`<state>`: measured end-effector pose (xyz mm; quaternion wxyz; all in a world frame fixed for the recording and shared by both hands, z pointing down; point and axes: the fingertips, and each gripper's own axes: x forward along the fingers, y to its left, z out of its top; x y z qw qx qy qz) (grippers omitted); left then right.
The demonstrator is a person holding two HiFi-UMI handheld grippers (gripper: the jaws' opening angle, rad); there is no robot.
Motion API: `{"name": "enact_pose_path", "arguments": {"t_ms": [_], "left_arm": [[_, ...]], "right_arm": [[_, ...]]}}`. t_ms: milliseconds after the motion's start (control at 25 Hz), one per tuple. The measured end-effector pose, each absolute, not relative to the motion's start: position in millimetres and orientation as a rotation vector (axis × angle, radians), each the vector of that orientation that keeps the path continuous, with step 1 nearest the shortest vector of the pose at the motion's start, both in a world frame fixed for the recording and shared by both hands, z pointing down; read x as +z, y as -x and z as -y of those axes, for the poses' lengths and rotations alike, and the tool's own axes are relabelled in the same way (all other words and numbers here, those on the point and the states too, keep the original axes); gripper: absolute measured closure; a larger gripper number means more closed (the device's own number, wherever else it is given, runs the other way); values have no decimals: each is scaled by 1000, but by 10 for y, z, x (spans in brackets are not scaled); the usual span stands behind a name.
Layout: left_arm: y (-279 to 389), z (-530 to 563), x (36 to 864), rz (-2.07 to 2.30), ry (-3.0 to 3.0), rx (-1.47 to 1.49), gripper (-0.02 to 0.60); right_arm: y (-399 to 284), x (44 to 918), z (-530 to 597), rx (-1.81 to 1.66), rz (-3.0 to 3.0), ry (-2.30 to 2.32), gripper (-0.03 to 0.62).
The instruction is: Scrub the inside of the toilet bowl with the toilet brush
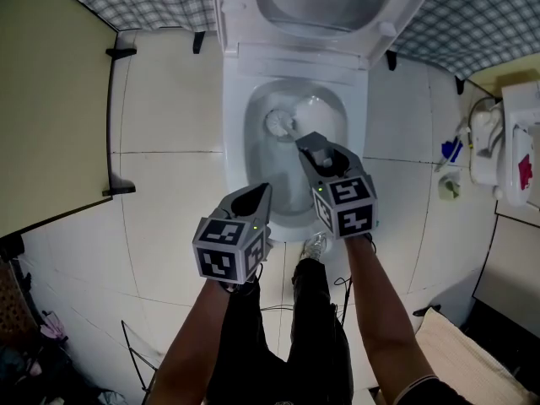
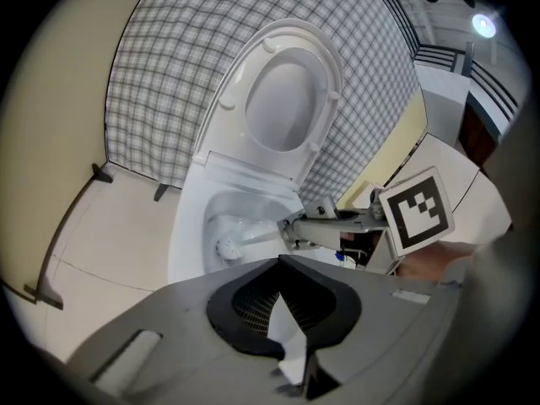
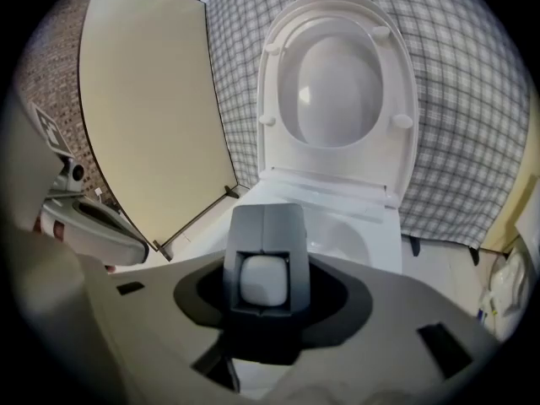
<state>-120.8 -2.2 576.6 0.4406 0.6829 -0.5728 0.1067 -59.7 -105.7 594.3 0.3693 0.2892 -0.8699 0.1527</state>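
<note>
Two grippers show in the head view. The right gripper [image 1: 314, 148] is clenched on the handle of the toilet brush [image 1: 279, 123], whose bristle head sits low inside the toilet bowl [image 1: 234, 133], toward ten o'clock of the basin. The left gripper [image 1: 258, 194] hangs idle near six o'clock of the rim. Left gripper view: its jaws meet at the tips with nothing between them. Right gripper view: the handle's white end sits between the jaws. With so long a lever, I judge a hard sideways scrub could twist the brush loose or flick water onto the floor [image 1: 169, 201]
</note>
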Motion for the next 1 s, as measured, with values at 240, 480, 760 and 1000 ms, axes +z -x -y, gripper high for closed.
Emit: {"name": "enact_pose_path", "arguments": {"t_ms": [240, 480, 760, 1000], "left_arm": [[1186, 40, 5795, 1415, -1702, 273, 574], [1141, 12, 5769, 1406, -1706, 283, 574], [1107, 101, 5611, 1414, -1732, 263, 574], [1137, 63, 5683, 1417, -1713, 268, 574]], "right_arm": [[413, 6237, 1023, 441, 2173, -755, 398], [425, 5638, 1114, 409, 2284, -784, 398], [549, 5397, 1356, 349, 2309, -794, 399], [501, 5776, 1302, 369, 2240, -783, 399]]}}
